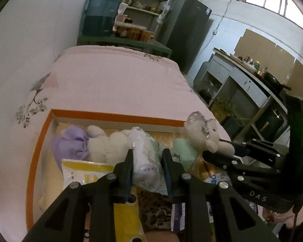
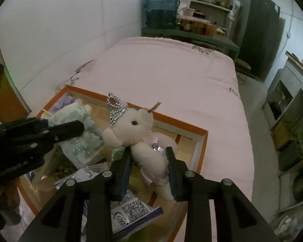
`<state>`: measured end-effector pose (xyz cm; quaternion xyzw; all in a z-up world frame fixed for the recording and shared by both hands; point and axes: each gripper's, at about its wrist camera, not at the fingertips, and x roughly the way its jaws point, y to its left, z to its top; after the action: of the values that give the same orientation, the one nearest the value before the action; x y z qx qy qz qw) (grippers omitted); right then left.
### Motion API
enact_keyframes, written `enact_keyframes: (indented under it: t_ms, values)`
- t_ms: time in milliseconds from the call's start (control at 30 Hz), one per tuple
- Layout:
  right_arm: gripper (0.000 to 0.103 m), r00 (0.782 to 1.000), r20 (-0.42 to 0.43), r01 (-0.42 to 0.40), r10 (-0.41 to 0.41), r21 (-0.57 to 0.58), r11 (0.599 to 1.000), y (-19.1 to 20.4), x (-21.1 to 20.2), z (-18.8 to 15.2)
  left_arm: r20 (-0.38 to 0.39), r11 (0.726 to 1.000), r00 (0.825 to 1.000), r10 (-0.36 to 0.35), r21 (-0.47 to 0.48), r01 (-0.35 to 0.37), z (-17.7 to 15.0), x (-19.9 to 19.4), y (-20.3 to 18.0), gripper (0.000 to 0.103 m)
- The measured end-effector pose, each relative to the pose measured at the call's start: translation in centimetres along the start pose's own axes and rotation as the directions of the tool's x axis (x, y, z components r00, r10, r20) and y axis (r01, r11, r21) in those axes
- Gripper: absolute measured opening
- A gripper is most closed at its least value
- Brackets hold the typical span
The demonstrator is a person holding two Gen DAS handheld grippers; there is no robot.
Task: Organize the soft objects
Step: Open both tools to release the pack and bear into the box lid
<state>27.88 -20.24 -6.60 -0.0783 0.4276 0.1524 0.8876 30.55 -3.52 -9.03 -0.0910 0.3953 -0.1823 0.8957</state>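
Blue water jug point(image 1: 102, 14) on green shelf, dark fridge point(image 1: 186, 32) beside.

Both grippers are showing matte black frames with triangular cut-outs and round silver screw heads; the left gripper point(image 1: 147, 157) and right gripper point(image 2: 148, 155) are carrying dark blue pads point(image 2: 125, 171) inside their fingers, and white letters "DAS" are marking one arm's side
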Motion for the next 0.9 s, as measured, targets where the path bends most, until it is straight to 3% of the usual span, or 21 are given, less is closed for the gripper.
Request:
enact_keyframes:
  t_ms: [133,200,267,300,900]
  values:
    - [0.043,1.0,-0.009,0.014,-0.014,-0.018,1.0,0.3,0.2,-0.3,-0.001,1.0,1.0,-0.016,-0.021,0.016,-0.1,0.2,0.8,0.036]
    - [0.048,1.0,-0.01,0.009,-0.01,-0.019,1.0,0.4,0.3,-0.4,0.005,0.999,1.0,-0.022,-0.029,0.022,-0.2,0.1,1.1,0.046]
    - [0.05,1.0,-0.009,0.005,-0.005,-0.016,1.0,0.5,0.1,-0.6,0.014,0.999,0.999,-0.034,-0.028,0.034,-0.3,-0.1,1.0,0.064]
    - [0.052,1.0,-0.007,0.006,-0.006,-0.013,1.0,0.4,0.0,-0.7,0.022,0.999,0.999,-0.036,-0.024,0.037,-0.3,-0.3,0.9,0.066]
    - [0.056,0.999,0.045,-0.002,0.001,0.03,1.0,0.6,-3.9,-1.7,0.073,0.996,0.994,-0.082,-0.037,0.085,-0.9,-3.8,-0.1,0.069]
